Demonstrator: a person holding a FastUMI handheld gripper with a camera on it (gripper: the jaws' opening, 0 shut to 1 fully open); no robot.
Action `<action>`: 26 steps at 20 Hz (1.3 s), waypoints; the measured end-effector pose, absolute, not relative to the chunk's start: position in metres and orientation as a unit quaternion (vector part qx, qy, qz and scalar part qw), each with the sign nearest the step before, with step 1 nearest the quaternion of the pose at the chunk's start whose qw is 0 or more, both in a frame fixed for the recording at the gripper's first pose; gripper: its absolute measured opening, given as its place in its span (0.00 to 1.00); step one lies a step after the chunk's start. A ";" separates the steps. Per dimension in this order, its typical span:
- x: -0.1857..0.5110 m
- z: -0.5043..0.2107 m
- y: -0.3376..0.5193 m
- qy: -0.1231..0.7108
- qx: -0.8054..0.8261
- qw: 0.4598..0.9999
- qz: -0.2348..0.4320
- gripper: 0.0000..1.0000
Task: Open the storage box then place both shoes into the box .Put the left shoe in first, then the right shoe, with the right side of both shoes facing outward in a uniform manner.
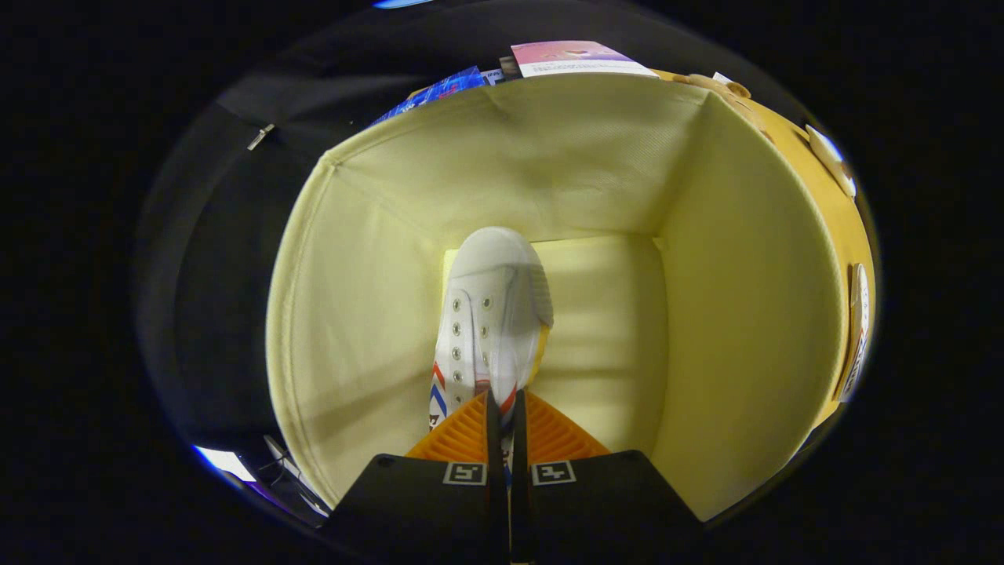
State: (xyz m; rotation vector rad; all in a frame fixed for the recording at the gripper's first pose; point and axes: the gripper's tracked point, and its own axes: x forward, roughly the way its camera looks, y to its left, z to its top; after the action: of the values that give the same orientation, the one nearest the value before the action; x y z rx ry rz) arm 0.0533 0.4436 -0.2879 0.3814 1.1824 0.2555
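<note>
on my left i see the pale yellow fabric wall of the open storage box (345,314), its lining creased. inside it, a white sneaker (492,314) with metal eyelets and red and blue stripes hangs toe-down toward the box floor, left of the floor's middle. my gripper (502,412) pinches its heel end, both orange ribbed fingers (463,435) pressed nearly together on it. to the right rises the box's other inner wall.

shoe (490,314) in storage box (353,298); left of middle; between gripper (506,416) fingers
</note>
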 end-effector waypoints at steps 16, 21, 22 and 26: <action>0.049 -0.289 0.449 0.542 0.148 0.814 0.146 0.73; 0.053 -0.263 0.442 0.510 0.177 0.828 0.151 0.97; 0.051 -0.254 0.441 0.504 0.189 0.828 0.157 0.97; 0.052 -0.201 0.423 0.446 0.210 0.848 0.192 0.97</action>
State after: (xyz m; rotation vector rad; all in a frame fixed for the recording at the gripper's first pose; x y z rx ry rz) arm 0.0517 0.4232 -0.2015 0.4420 0.9404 0.4054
